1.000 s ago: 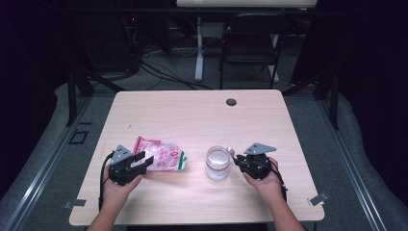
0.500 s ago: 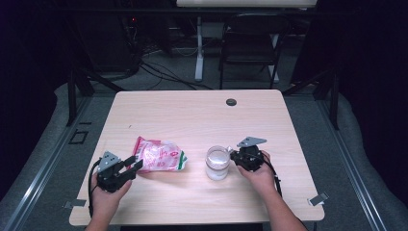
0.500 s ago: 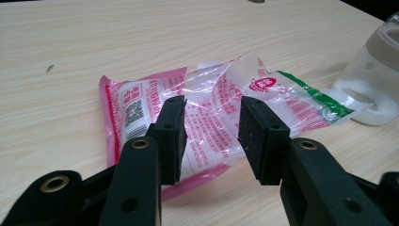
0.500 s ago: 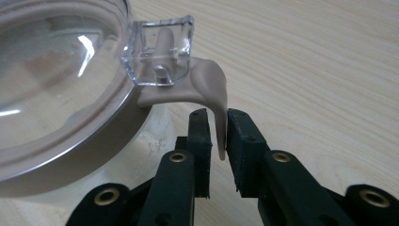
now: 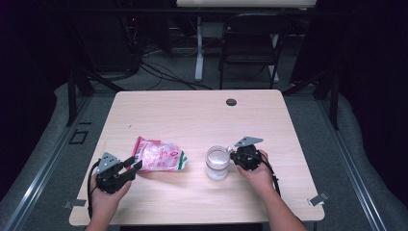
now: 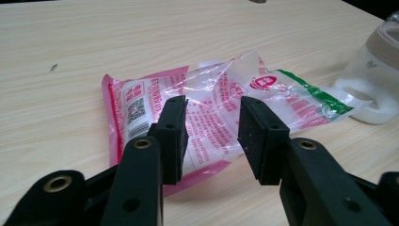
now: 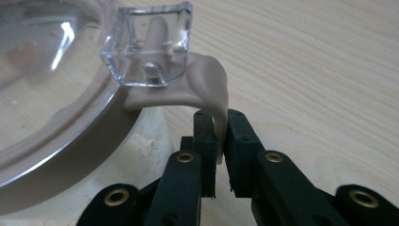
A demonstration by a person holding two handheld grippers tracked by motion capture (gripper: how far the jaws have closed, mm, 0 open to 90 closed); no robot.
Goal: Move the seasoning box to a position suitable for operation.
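1. Clear glass jar with a beige clip-top lid [image 5: 217, 162], part-filled with white grains, standing near the counter's [image 5: 192, 115] front edge, right of centre. Judged heavy for its size, rigid, smooth and breakable; liable to tip if dragged by the lid.
2. Right hand-held gripper [image 5: 236, 156] clenched on the jar's beige latch tab [image 7: 211, 96], jaws having just been closing with the tab between them. Probably the right place to take hold: a thin, slightly flexible tongue, easy to pinch, yet apt to slip out under a hard pull.
3. Crinkly pink-and-clear plastic packet with a green stripe [image 5: 159, 155] lying flat just left of the jar, toward the front left of the counter. Judged light, limp and slippery; best taken at a sealed edge or corner, not across its loose middle.
4. Left hand-held gripper [image 6: 211, 129] released, jaws having just narrowed a little, standing apart over the packet's near edge, pads not pressing on the film.
5. High view: layout of both items and both hands on the counter.
6. Right gripper view: pinch on the tab and clear square catch [image 7: 148, 42] above it, too small to read from above.
7. Left gripper view: gap between pads and film, packet's printed label, white grains low in the jar [image 6: 371, 70].
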